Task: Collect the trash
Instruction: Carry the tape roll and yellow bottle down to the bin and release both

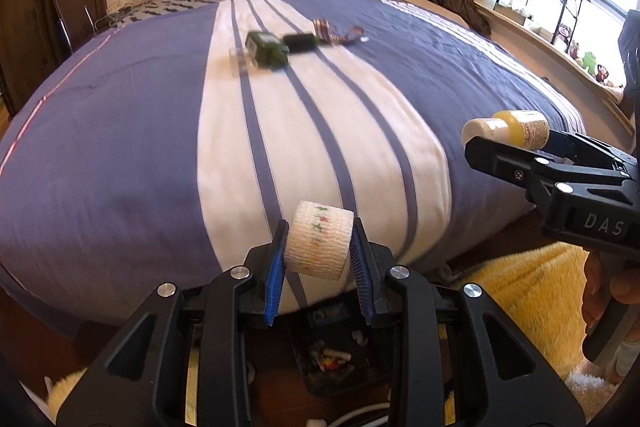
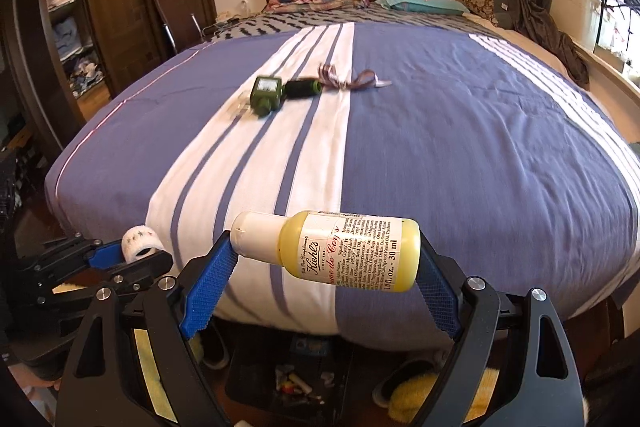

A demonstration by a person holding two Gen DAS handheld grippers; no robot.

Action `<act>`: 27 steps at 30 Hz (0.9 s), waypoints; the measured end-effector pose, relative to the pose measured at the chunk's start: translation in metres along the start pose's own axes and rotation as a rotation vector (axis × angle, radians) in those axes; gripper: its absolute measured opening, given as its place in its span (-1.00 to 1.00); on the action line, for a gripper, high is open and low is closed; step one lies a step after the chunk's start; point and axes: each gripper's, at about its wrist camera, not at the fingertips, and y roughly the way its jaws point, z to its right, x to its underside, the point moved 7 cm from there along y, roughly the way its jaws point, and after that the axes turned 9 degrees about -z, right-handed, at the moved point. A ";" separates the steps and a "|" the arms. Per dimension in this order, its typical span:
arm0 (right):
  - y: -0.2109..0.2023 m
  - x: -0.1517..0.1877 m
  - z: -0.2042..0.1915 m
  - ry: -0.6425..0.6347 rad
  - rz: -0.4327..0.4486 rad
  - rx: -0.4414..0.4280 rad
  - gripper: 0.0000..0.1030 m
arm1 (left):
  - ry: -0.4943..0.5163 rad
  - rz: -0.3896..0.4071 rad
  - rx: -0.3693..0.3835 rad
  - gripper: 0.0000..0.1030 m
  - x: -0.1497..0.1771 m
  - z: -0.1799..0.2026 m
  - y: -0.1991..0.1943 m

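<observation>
- Bed point(image 2: 460, 131), blue and white striped cover, fills the frame centre.
- Right gripper point(image 2: 326, 255), lower centre: clamped endwise on a yellow lotion bottle point(image 2: 344, 251).
- Left gripper point(image 1: 319, 247), lower centre: clenched on a white bandage roll point(image 1: 318, 245).
- Upper centre, on the bed: green bottle point(image 2: 265, 95), dark tube point(image 2: 303, 88), ribbon point(image 2: 352, 79).

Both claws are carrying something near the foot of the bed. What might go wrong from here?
The yellow bottle is pinched only end to end, cap and base, between the right gripper's pads, so it may pivot or slip out. The white tape roll sits at the left gripper's fingertips and may pop free. The dark bin below the bed's edge looks narrow, so a drop may miss and land on the floor.
</observation>
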 end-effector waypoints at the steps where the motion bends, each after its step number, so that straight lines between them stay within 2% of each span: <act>1: 0.001 0.006 0.000 0.002 -0.007 0.000 0.66 | -0.005 -0.007 0.003 -0.44 0.006 -0.001 0.001; 10: 0.010 0.048 -0.010 -0.007 -0.065 -0.011 0.66 | -0.027 -0.068 0.013 -0.44 0.050 -0.006 0.017; 20: 0.048 0.094 -0.014 -0.001 -0.178 -0.039 0.66 | -0.028 -0.175 0.034 -0.44 0.094 0.002 0.054; 27: 0.075 0.116 -0.010 0.011 -0.256 -0.022 0.66 | -0.044 -0.262 0.044 -0.44 0.118 0.003 0.090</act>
